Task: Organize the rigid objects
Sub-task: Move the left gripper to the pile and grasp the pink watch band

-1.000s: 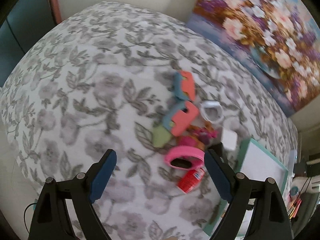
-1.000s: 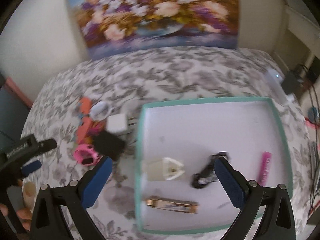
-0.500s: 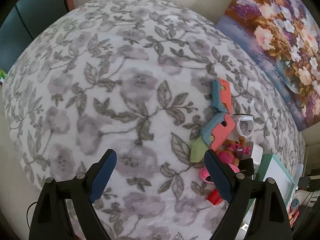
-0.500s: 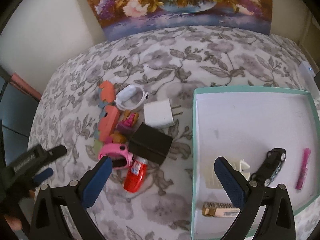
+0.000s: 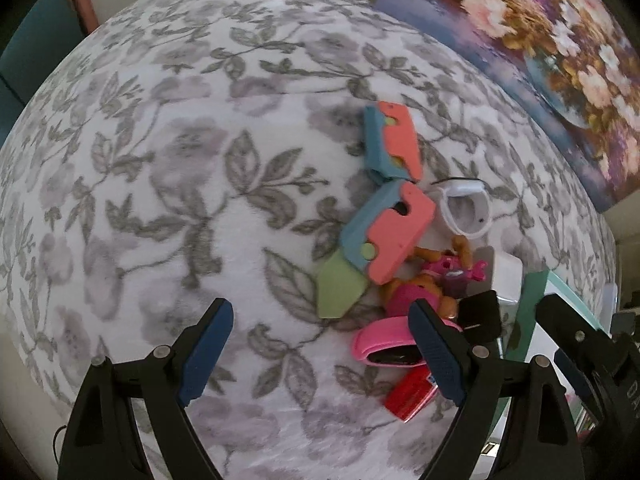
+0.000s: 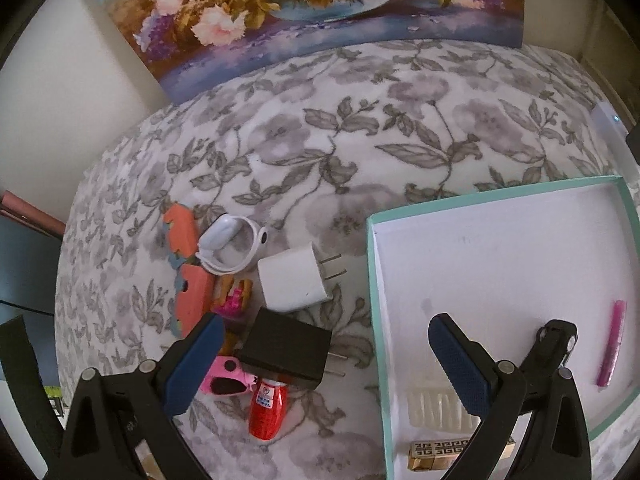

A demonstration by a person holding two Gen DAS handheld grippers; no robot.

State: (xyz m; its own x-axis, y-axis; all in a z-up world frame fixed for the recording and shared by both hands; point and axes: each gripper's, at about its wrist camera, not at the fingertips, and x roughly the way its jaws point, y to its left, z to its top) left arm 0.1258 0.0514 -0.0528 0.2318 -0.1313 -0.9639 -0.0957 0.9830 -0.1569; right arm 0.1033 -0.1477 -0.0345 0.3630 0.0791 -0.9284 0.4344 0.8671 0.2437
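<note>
So, left gripper (image 5: pixel 320 354) wide open, holding nothing, over the floral blanket (image 5: pixel 168 168) | right gripper (image 6: pixel 326 364) open too, above black charger (image 6: pixel 286 354) | toy pile left of teal tray (image 6: pixel 374 280), pink watch (image 5: pixel 380 346) nearest
</note>
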